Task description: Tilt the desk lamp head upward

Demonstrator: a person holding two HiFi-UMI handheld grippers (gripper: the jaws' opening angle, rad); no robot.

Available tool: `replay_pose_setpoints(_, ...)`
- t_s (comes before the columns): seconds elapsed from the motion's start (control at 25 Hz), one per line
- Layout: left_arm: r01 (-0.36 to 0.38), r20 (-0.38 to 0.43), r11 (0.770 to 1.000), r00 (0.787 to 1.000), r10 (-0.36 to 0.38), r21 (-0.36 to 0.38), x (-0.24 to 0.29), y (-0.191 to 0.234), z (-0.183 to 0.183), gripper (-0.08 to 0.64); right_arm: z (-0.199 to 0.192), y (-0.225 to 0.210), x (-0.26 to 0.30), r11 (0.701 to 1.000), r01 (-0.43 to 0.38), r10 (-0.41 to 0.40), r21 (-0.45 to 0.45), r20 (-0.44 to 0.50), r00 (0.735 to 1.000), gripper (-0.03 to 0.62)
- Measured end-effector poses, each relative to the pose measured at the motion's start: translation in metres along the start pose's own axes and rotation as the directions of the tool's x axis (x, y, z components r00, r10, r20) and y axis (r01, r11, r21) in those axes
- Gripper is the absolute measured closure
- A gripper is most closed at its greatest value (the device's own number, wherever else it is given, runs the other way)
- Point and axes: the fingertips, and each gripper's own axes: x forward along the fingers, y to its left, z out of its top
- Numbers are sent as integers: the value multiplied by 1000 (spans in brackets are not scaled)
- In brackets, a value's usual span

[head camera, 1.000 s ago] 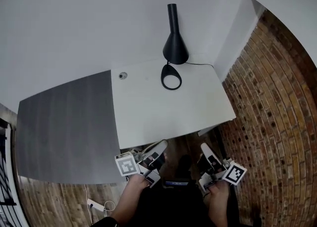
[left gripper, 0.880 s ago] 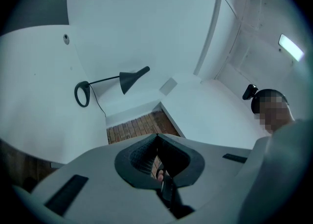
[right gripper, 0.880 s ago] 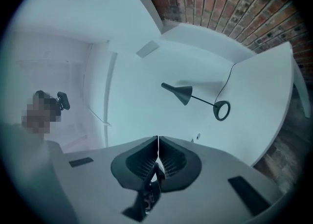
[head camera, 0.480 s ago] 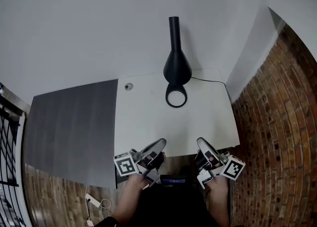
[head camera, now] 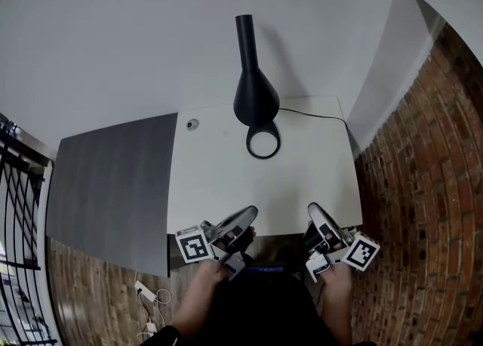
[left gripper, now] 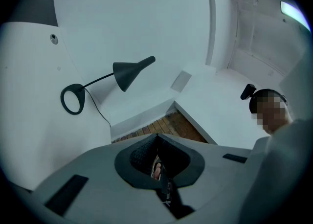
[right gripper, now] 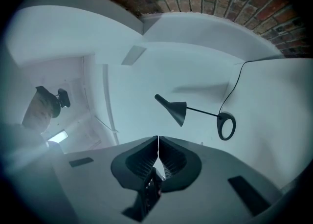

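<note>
task thing: the black desk lamp stands at the far side of the white counter, close to the wall.
lamp head: a cone; in the head view its wide end lies over the base and its narrow neck runs on toward the wall.
lamp base: a flat black ring lying on the counter, joined to the head by a thin arm.
cable: a thin black cord leads from the lamp across the counter to its right edge.
left hand-held gripper: clenched, pads pressed together with nothing between them; it is at the near edge of the counter, well apart from the lamp, with its marker cube at the outer side.
right hand-held gripper: also clenched and empty, the pads meeting in a thin seam; it is at the near edge too, well apart from the lamp, with its marker cube to the right.
hands: the left hand and the right hand each hold one tool from below.
surroundings: a small round fitting sits in the counter's far left corner; a dark grey panel adjoins the counter on the left; a brick surface lies to the right.
</note>
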Motion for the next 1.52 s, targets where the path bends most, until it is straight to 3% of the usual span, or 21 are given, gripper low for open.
replay_pose_setpoints(0.48,15,0,999,1000,-15,-44,21,24,14,551,10,-13,17,1000,22,-22,-5,-12,1000,578)
replay_pose_setpoints(0.72,73,43,995,997,-71,-63,20,38,56,551,7,-10,58,996,55,-59,-68,-52,997,578)
replay_pose_setpoints(1.04,102,133,989,987,-87,-110,-8,67,110,550,-5,-7,124,989,72,-86,-128,-104,991,578)
replay_pose_setpoints(1.32,67,161,988,986,-45,-137,-27,96,128,551,-18,-9,151,986,68,-88,-154,-125,988,577)
replay_pose_setpoints(1.52,39,191,987,982,-9,-157,-29,107,128,551,-16,-15,157,992,42,-59,-122,-140,988,577)
